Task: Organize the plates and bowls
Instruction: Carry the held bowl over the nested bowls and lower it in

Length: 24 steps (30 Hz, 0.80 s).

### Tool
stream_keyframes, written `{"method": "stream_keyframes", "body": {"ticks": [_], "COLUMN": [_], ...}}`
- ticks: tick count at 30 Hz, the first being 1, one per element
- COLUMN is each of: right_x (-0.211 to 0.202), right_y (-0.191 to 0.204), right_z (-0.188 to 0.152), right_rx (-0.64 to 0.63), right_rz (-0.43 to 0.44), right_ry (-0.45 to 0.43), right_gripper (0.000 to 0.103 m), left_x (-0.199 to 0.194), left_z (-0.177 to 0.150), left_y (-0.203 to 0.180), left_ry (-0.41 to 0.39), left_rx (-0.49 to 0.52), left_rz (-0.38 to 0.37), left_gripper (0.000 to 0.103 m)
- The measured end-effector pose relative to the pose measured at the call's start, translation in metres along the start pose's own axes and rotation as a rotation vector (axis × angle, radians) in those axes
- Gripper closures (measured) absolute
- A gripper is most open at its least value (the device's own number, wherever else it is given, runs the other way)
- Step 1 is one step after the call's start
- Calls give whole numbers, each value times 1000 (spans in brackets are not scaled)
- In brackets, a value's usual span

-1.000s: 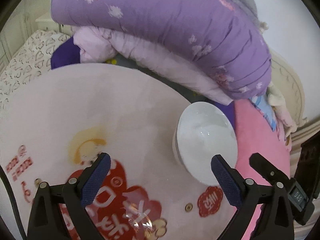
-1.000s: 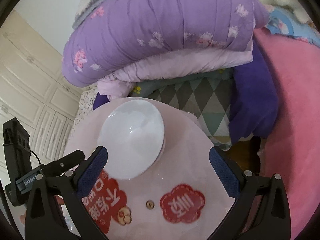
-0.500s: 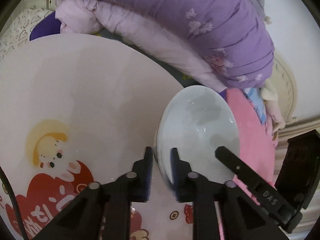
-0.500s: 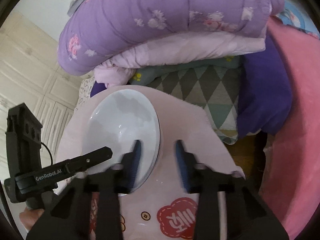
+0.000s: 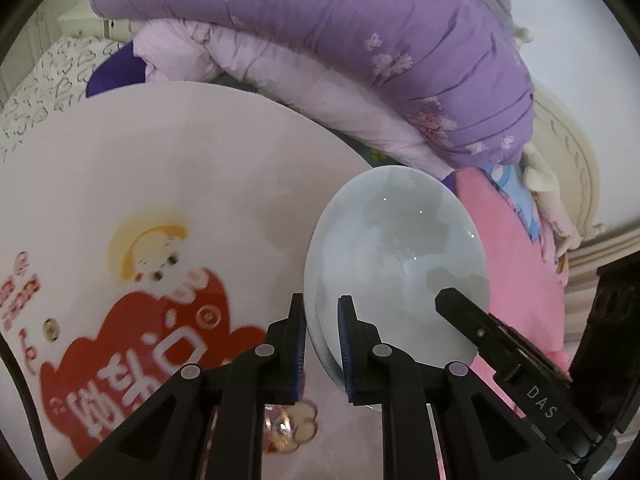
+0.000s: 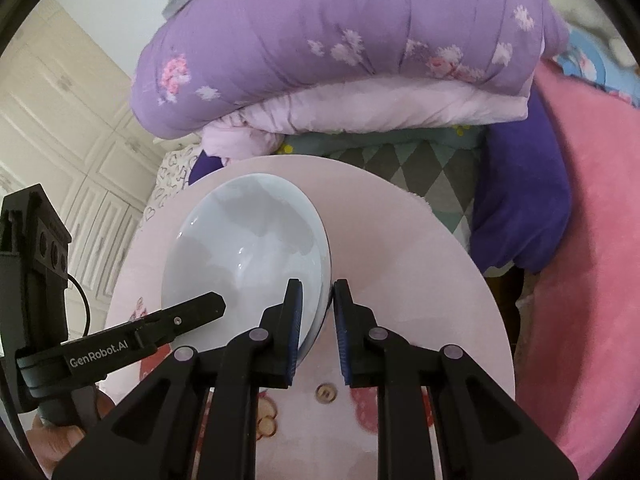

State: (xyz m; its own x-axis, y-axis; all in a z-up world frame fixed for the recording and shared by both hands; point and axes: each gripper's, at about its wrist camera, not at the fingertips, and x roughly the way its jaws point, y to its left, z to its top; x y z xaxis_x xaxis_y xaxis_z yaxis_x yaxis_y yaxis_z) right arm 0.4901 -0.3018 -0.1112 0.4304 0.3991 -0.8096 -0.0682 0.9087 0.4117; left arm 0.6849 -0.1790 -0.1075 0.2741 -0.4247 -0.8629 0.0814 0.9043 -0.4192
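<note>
A white bowl (image 5: 400, 256) stands at the edge of a round pink table (image 5: 168, 168) printed with a cartoon. My left gripper (image 5: 322, 305) is shut on the bowl's near-left rim, one pad outside the wall and one inside. In the right wrist view the same bowl (image 6: 248, 248) has my right gripper (image 6: 318, 286) shut on its right rim in the same way. One black finger (image 5: 480, 328) of the right gripper reaches over the bowl in the left view, and a left finger (image 6: 180, 316) shows in the right view.
A folded purple quilt (image 5: 340, 40) on paler bedding lies just behind the table (image 6: 420, 264). A pink blanket (image 6: 592, 240) covers the bed to the right, with a dark purple cloth (image 6: 520, 200) beside it. Cream wardrobe doors (image 6: 60, 120) stand at the left.
Both grippers went from wide open to shut, moving in onto opposite sides of the bowl's rim. The bowl now looks larger and nearer in both views.
</note>
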Motion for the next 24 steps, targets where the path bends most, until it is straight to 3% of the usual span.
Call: {"method": "stream_keyframes", "body": {"ticks": [13, 24], "right_x": [-62, -106], "right_y": [40, 50], "right_z": [-34, -83], "right_rx": [-67, -85], "right_rz": [4, 17], "right_ry": [-56, -90], "right_gripper": [87, 87], "left_x": [-97, -166], "left_z": [-64, -145], "left_y": [-3, -4], "left_ry": [-78, -104], "left_rx": [47, 119], "left_rz": [-23, -35], "left_gripper": [92, 91]}}
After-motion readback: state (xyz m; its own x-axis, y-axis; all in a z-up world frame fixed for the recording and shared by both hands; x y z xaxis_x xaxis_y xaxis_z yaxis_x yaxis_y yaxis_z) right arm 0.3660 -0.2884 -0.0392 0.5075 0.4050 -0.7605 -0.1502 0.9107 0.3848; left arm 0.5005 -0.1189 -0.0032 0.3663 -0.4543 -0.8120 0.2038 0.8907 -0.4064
